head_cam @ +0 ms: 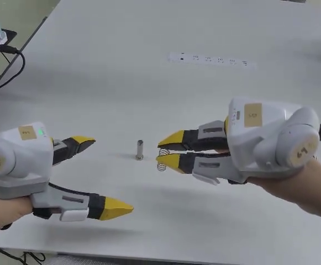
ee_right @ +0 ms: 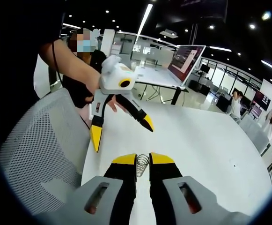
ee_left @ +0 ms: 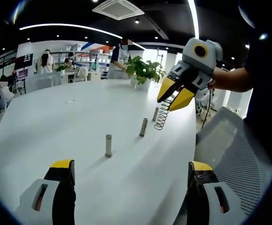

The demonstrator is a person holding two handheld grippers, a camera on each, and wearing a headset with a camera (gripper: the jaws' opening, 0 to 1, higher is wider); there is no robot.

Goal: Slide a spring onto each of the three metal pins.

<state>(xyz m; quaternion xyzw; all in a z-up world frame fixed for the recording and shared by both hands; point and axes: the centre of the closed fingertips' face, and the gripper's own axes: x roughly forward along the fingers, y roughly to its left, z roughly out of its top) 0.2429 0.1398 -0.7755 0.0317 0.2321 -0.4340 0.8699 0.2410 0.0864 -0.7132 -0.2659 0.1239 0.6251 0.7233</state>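
**Right gripper** (head_cam: 167,152): the jaws are almost closed and pinch a spring (head_cam: 162,158) between the yellow tips. In the left gripper view this spring hangs down from the tips. Its lower end is close above the white table (head_cam: 149,83), just beside the farthest pin (ee_left: 155,114).

**Left gripper** (head_cam: 100,175): the jaws are spread wide and hold nothing. It is held over the near edge of the table, well apart from the right gripper.

**Pins**: the left gripper view shows three pins standing upright in a row on the table.
- The nearest pin (ee_left: 108,146) is bare. In the head view it stands just beside the right gripper's tips, on their left.
- The middle pin (ee_left: 143,134) has a second spring (ee_left: 143,124) coiled around it.
- The farthest pin stands next to the hanging spring. It is too small to tell whether anything is on it.

**Surroundings**: a white power strip (head_cam: 210,59) lies flat on the far part of the table. A grey mesh chair (ee_left: 234,145) stands at the table edge, and a potted plant (ee_left: 144,69) sits at the far end.
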